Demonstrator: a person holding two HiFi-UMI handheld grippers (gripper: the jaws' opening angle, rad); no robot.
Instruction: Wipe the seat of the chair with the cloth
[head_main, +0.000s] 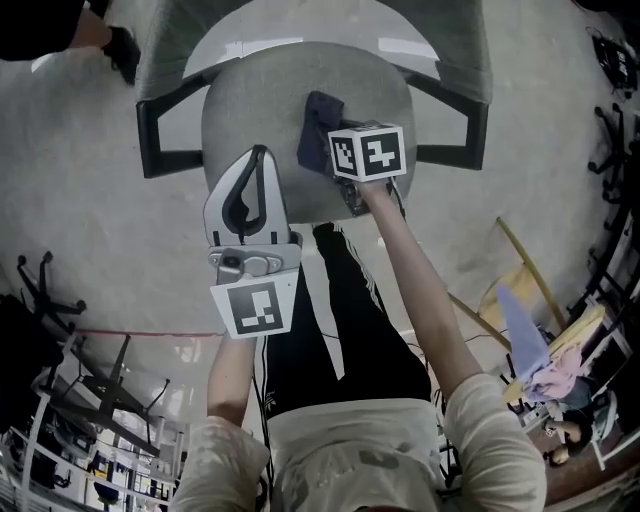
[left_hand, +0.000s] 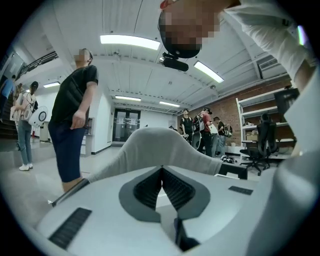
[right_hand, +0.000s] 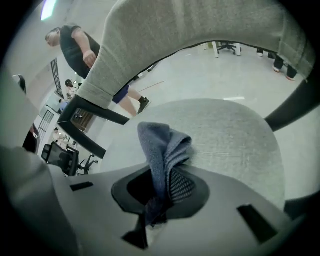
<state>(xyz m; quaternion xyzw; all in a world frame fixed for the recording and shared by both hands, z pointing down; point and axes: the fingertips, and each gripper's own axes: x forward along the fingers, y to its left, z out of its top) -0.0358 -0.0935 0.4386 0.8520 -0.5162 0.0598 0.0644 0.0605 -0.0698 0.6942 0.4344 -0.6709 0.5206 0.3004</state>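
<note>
Left gripper (head_main: 257, 155): hovering over the near left edge of the round grey fabric chair seat (head_main: 240, 110), jaws pressing together on nothing.
Right gripper (right_hand: 165, 187): hanging over the seat's middle, jaws clamping the dark blue terry cloth (right_hand: 162, 145).
Cloth: bunching up over the seat's middle, seemingly touching it, though contact is unclear.
Grey curved backrest (right_hand: 190, 25): rising beyond the seat's far edge.

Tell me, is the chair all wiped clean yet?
Not yet, it seems. Done: the cloth is picked up, pinched in the right gripper. Happening: it is held over the grey seat; whether it touches, I cannot tell. Left: the wiping itself; no wiped patch shows. The left gripper is shut and empty.
</note>
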